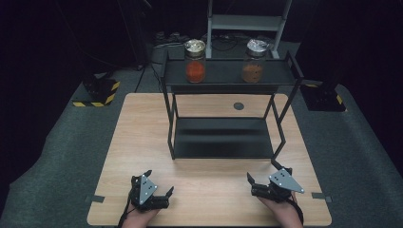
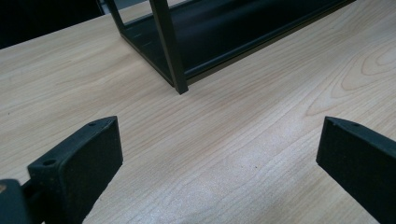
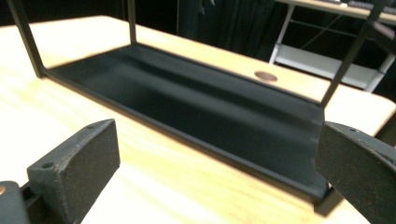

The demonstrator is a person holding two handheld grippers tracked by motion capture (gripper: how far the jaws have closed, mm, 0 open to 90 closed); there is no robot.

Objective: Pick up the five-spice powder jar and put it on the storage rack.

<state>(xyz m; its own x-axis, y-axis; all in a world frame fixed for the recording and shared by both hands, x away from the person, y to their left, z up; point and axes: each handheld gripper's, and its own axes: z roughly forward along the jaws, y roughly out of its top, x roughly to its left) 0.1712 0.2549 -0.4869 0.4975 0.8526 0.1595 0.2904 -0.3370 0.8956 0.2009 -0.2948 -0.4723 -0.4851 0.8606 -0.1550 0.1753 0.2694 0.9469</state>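
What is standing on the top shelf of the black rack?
On the top shelf stand two glass jars: the left jar holds red-orange contents, the right jar brownish contents. Each top looks foil-covered, so the inside from above is hidden. The lower shelf looks bare.

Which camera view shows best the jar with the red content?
The high view: the red-filled jar stands upright on the left of the black rack's top shelf, with a foil-like lid. The two gripper views look low, at the rack's bottom tray and legs, well below the shelf that bears this jar.
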